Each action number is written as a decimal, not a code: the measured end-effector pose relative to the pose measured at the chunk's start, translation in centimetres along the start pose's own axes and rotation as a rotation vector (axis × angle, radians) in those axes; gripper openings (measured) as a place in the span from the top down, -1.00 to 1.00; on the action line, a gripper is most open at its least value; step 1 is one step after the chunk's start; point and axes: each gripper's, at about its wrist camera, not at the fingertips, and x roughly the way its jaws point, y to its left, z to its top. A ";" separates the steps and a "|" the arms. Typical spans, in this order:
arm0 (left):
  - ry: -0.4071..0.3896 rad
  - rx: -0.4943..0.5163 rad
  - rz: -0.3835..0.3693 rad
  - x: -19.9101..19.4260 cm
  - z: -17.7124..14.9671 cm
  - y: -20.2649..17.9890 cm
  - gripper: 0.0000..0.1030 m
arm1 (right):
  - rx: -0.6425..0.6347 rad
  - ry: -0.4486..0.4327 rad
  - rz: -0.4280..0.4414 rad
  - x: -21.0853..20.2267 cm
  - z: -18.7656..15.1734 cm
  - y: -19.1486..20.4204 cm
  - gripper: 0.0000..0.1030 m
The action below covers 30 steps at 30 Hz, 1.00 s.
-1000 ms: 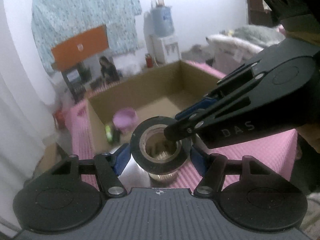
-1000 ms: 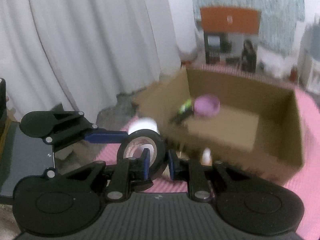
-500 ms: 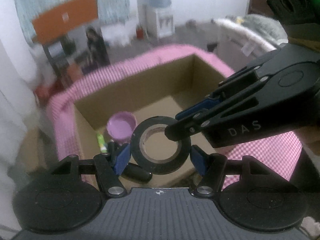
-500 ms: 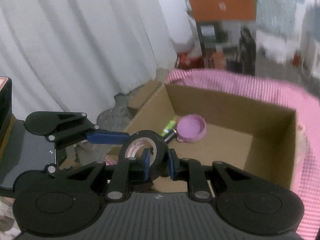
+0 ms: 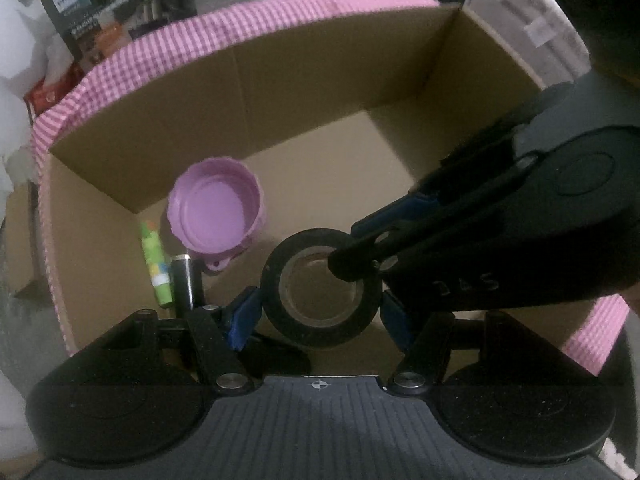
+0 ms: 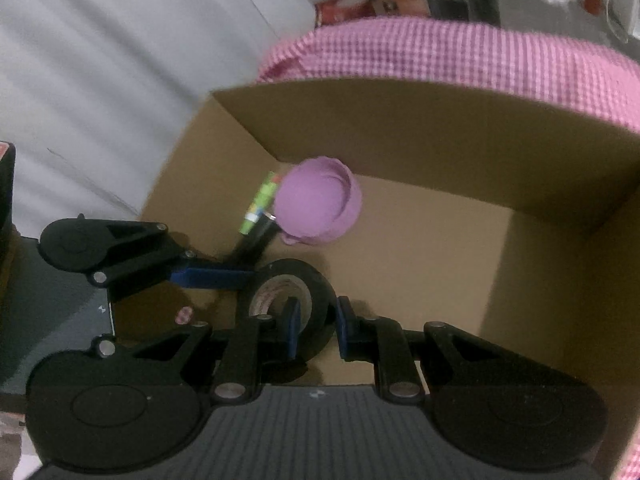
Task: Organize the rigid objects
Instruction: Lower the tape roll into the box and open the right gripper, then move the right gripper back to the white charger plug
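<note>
A black tape roll [image 5: 320,288] hangs inside the cardboard box [image 5: 340,68], low over its floor. My left gripper [image 5: 320,316] has a blue pad on each outer side of the roll, shut on it. My right gripper [image 6: 316,326] is shut on the roll's wall [image 6: 316,284], one finger inside the hole and one outside; it also shows in the left wrist view [image 5: 460,240], coming in from the right. A purple lid [image 5: 216,210], a green tube [image 5: 154,268] and a black cylinder [image 5: 182,280] lie in the box's left corner.
The box stands on a pink checked cloth [image 6: 440,52]. White curtain [image 6: 100,80] hangs to the left. Cartons and clutter [image 5: 100,12] stand on the floor beyond the box. The box's right half [image 6: 460,248] is bare cardboard.
Both grippers have carried the tape roll forward over the box's near wall and down into it. The lid and tube now lie close beside the roll.
</note>
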 end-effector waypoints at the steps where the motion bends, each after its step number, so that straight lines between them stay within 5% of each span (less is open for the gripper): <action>1: 0.014 0.001 0.007 0.3 0.0 0.0 -0.28 | 0.004 0.012 0.002 0.5 0.1 -0.2 0.61; 10: -0.002 -0.006 0.050 -0.5 0.0 0.5 -0.41 | 0.047 0.021 0.032 1.5 0.3 -0.6 0.58; 17: -0.138 -0.005 0.099 -5.8 -1.5 -0.2 -0.44 | 0.049 -0.153 0.086 -5.6 -2.3 0.5 0.58; 24: -0.329 0.027 0.137 -13.0 -6.4 -2.5 -0.53 | 0.057 -0.398 0.109 -15.6 -10.4 1.6 0.28; 30: -0.447 0.093 0.118 -15.2 -12.5 -6.5 -0.55 | 0.098 -0.525 0.090 -21.5 -19.3 2.2 0.17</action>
